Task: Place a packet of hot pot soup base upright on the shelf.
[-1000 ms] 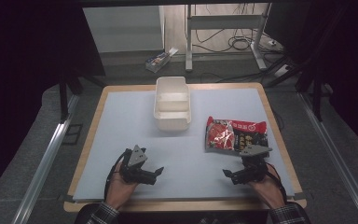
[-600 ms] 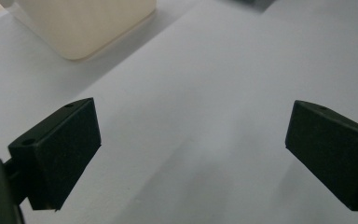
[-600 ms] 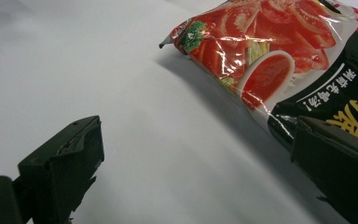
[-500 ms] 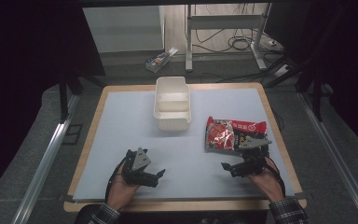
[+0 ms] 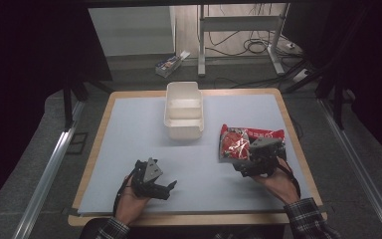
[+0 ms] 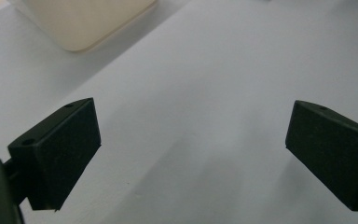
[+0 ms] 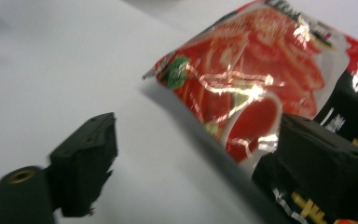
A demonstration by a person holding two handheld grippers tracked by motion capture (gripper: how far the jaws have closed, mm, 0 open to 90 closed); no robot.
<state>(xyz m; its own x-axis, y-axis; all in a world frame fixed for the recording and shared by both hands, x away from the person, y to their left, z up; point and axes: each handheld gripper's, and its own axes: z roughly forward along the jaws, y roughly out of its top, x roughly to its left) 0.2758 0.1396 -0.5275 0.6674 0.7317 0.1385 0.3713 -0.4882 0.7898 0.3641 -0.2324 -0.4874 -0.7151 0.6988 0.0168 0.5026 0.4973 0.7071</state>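
Since a second ago my right gripper has slid forward from the near edge up to the crinkly red foil noodle packet, which lies flat on the right part of the pale grey surface, near the right side of the white two-compartment plastic container. In the right gripper view the packet's near edge sits between my right jaws, which stand wide apart: one jaw is over the printed foil, the other over bare surface, and nothing is clamped yet. I judge that this sets up a pinch on the packet's corner, perhaps to carry it to the container. My left gripper has hardly shifted; it rests low near the front edge, jaws spread wide and empty, the container's corner ahead of it.
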